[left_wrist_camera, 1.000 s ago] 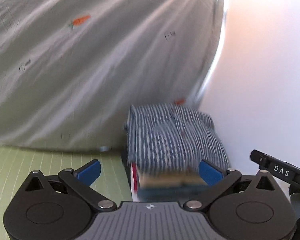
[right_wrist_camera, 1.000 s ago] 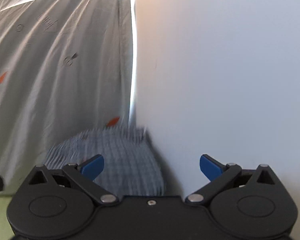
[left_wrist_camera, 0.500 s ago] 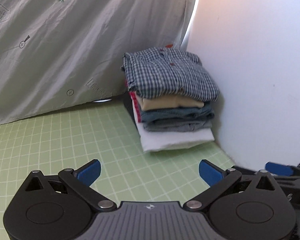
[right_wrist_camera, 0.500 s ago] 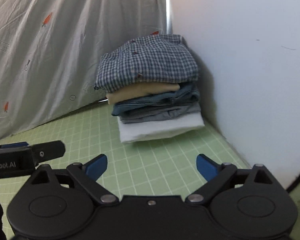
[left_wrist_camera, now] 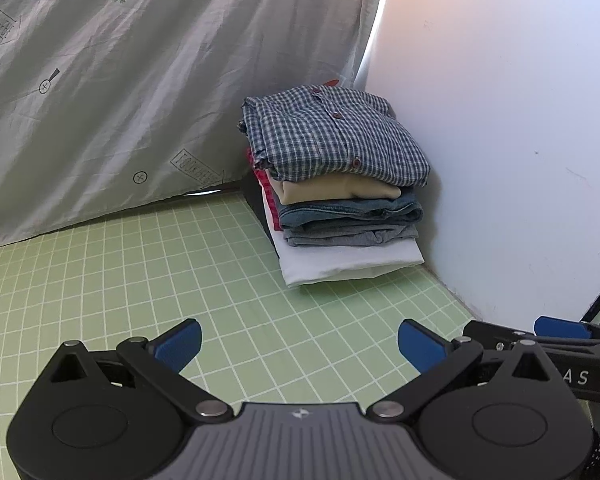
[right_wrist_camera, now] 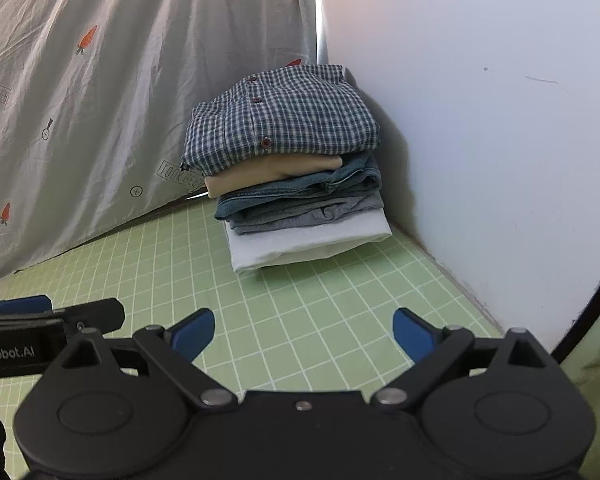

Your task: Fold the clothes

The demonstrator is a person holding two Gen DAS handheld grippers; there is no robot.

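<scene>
A stack of folded clothes (left_wrist_camera: 340, 200) (right_wrist_camera: 296, 184) sits in the far corner of the green grid mat. On top lies a blue checked shirt (left_wrist_camera: 332, 136) (right_wrist_camera: 284, 116), over tan, denim, grey and white pieces. My left gripper (left_wrist_camera: 300, 342) hangs open over the bare mat, well short of the stack, with nothing between its blue pads. My right gripper (right_wrist_camera: 303, 330) is open too and holds nothing, equally far back from the stack. Each gripper shows at the edge of the other's view.
The green cutting mat (left_wrist_camera: 120, 272) (right_wrist_camera: 340, 304) covers the table. A grey printed sheet (left_wrist_camera: 120, 80) (right_wrist_camera: 80, 100) hangs behind on the left. A white wall (left_wrist_camera: 500, 120) (right_wrist_camera: 480, 120) closes the right side, just beside the stack.
Both grippers have drawn back from the stack and tilted down. One second ago the checked shirt was right at the fingers; now it rests on the stack and mat shows between.
</scene>
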